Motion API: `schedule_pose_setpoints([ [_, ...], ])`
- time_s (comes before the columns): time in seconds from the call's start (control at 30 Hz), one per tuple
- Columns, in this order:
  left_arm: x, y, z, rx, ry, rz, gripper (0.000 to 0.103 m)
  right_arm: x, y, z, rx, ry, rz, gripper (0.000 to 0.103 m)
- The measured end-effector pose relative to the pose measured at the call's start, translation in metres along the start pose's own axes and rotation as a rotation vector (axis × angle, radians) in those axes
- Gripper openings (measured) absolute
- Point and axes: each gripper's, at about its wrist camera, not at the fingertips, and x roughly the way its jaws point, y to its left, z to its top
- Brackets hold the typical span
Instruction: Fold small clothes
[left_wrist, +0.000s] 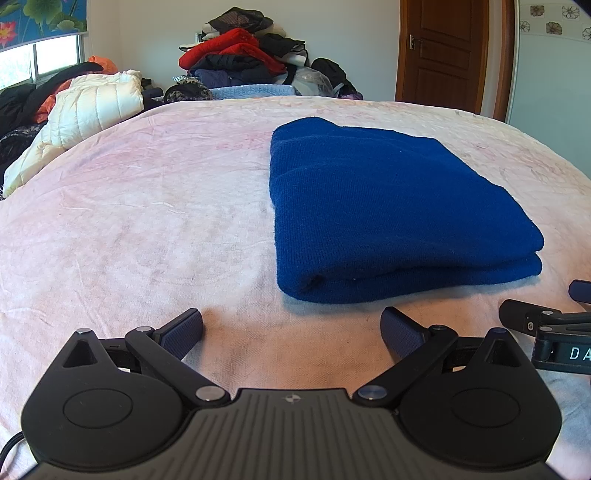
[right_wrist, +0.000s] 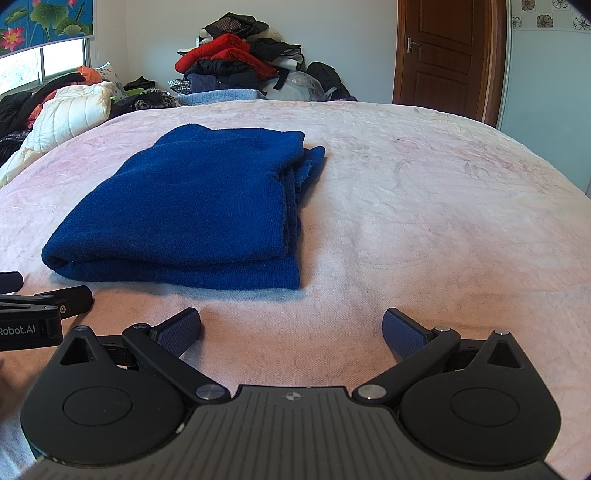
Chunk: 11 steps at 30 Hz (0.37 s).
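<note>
A dark blue knitted garment (left_wrist: 384, 210) lies folded in a thick rectangle on the pink bed cover (left_wrist: 147, 221). In the right wrist view the garment (right_wrist: 192, 218) sits ahead and to the left, with layered edges on its right side. My left gripper (left_wrist: 291, 332) is open and empty, resting low over the cover just short of the garment's near fold. My right gripper (right_wrist: 291, 332) is open and empty too, near the garment's front right corner. Each gripper shows at the edge of the other's view.
A heap of red, black and dark clothes (left_wrist: 240, 55) is piled past the far edge of the bed. A white quilted jacket (left_wrist: 88, 107) and dark clothes lie at the far left under a window. A brown wooden door (left_wrist: 447, 51) stands at the back right.
</note>
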Motion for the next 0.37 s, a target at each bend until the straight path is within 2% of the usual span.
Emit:
schedule_pose_setpoints([
  [0.2,-0.0022,0.0031,-0.0011,-0.004,-0.007,-0.017,0.103,0.0000,0.0000,-0.0001,0.000,0.000,0.000,0.102],
  [0.37,-0.0028,0.0082,-0.0015,-0.030,-0.006,0.001,0.103,-0.0001,0.0000,-0.0001,0.000,0.000,0.000,0.102],
])
